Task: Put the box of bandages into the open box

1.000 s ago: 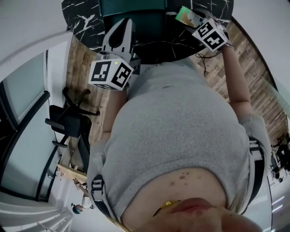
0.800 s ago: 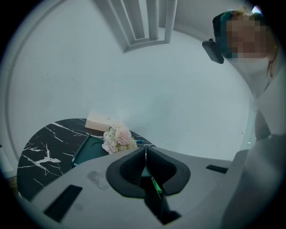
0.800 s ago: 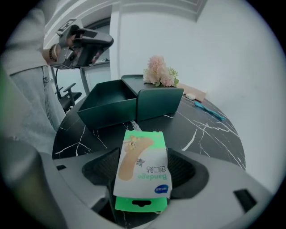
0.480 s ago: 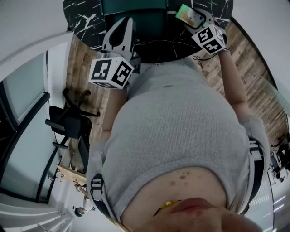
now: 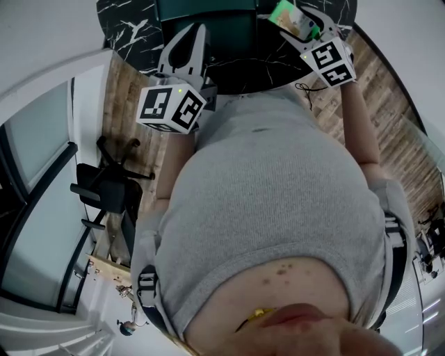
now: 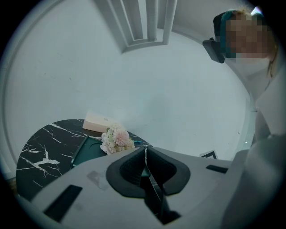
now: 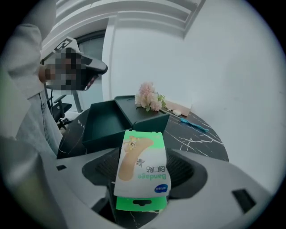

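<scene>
The green-and-white bandage box (image 7: 142, 167) stands upright between the jaws of my right gripper (image 7: 144, 181), which is shut on it. Just beyond it, the open dark green box (image 7: 106, 121) lies on the black marble table (image 7: 201, 143), its lid (image 7: 145, 111) lying against its far side. In the head view the bandage box (image 5: 293, 18) hangs over the table's right part, beside the open box (image 5: 208, 31). My left gripper (image 5: 190, 36) hovers at the table's near edge; in its own view the left gripper (image 6: 145, 154) has its pads pressed together with nothing held.
Pink flowers (image 7: 149, 100), a beige box (image 7: 179, 107) and a blue stick-like item (image 7: 193, 124) lie at the table's far side. A black office chair (image 5: 111, 184) stands on the wooden floor to the left. The person's torso fills most of the head view.
My right gripper has carried the bandage box a little farther over the table. The left gripper has hardly moved.
</scene>
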{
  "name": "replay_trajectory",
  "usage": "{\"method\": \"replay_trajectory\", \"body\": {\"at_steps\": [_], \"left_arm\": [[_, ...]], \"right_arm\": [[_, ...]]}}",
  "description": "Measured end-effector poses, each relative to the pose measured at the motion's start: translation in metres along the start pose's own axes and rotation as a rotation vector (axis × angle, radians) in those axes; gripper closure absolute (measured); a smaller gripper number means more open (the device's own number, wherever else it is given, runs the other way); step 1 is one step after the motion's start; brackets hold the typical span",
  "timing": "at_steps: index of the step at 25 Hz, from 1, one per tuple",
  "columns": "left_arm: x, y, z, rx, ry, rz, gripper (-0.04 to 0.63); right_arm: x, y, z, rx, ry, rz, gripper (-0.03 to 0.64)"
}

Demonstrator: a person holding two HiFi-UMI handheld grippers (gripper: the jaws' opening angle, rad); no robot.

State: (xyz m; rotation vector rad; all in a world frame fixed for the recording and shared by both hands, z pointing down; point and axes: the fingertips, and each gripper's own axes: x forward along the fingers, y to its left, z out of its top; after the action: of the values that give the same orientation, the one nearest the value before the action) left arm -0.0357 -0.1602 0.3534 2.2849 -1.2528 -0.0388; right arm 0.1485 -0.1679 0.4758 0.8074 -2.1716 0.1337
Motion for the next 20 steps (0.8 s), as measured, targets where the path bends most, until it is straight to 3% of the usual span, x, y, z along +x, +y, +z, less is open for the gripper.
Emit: {"method": "replay_trajectory", "body": {"at_steps": [20], "left_arm": [[-0.012, 0.002, 0.001, 0.005, -0.026, 0.01, 0.577]], "right_arm": [[-0.024, 0.018, 0.071, -0.019, -0.175, 0.027, 0.259]]}}
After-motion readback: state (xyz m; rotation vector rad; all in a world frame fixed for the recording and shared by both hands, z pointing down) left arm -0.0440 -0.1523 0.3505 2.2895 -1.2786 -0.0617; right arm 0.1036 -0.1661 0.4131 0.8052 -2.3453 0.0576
